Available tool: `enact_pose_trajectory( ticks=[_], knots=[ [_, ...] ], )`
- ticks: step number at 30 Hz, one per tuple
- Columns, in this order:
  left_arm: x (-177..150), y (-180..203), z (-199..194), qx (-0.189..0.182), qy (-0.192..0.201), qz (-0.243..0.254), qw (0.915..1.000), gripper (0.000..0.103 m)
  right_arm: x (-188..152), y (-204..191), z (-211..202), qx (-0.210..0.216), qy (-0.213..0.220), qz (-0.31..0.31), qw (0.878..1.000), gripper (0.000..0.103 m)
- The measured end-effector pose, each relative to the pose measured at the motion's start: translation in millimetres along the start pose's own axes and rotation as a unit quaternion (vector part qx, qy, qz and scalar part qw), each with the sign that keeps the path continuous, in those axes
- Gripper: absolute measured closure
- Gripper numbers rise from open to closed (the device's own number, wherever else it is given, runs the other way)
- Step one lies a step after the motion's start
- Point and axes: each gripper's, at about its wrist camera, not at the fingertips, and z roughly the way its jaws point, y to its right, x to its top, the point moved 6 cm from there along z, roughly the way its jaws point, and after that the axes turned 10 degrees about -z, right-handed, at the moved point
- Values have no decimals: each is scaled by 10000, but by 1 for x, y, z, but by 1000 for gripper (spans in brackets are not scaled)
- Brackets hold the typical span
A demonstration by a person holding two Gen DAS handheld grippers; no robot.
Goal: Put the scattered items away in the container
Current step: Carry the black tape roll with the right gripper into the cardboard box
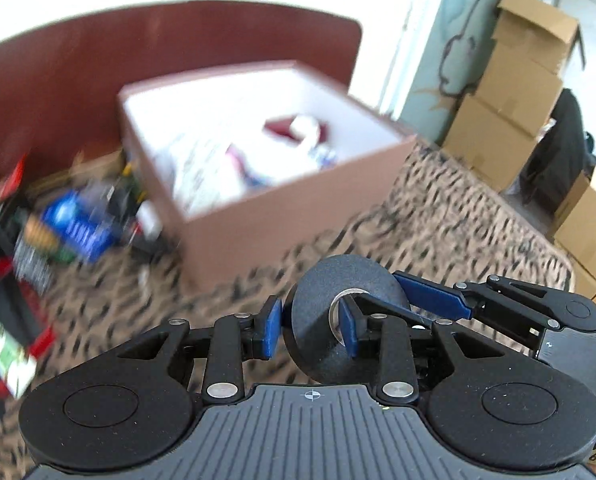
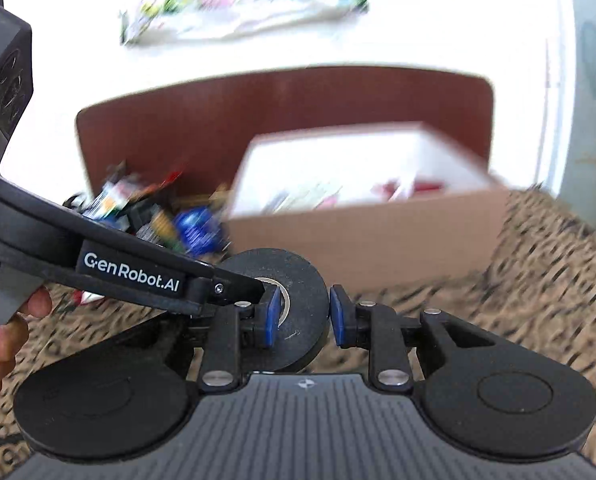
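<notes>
right now one tape roll (image 1: 340,316) sits low in the centre of both views, a black disc with a metal-lined core, stood on edge so its flat faces look out sideways. both claws are on it. the left gripper (image 1: 310,330) is clamped on the roll: one blue pad presses the outer rim at the left, the other reaches into the core. the right gripper (image 2: 304,318) also has its left pad hooked in the core, but its right pad stands just clear of the rim, so its jaws are apart and it is only half engaged. i judge the left hand carries the roll, with the right one either taking it or giving it up; which, the pictures do not say.

just beyond the roll, up and slightly right in both frames, stands one open box (image 1: 290,224), brown outside and white within, already holding a few blurred items. the roll's way into it is forward and up over the near wall.

to the box's left lies a pile (image 1: 58,236) of loose items, too smeared to count; a blue packet shows among them. all of it rests on a leopard-print cover (image 1: 458,216), with one brown headboard (image 1: 178,48) behind. at the far right of the left view several cartons (image 1: 514,92) are stacked.
</notes>
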Motion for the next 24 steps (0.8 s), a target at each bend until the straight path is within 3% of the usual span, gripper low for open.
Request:
enact_pose_trajectory(
  ticks=[7, 13, 16, 24],
  knots=[
    [70, 36, 27, -278, 346, 121, 9989, 64, 43, 58, 18, -428, 371, -176, 9982, 73],
    [119, 42, 71, -495, 422, -21, 9979, 65, 68, 98, 61, -613, 305, -335, 9971, 73],
    [132, 39, 100, -565, 376, -166, 9976, 71, 72, 114, 85, -689, 169, -445, 9965, 73],
    [149, 27, 174, -798, 5, -348, 9962, 71, 64, 142, 138, -822, -225, -726, 9937, 73]
  ],
)
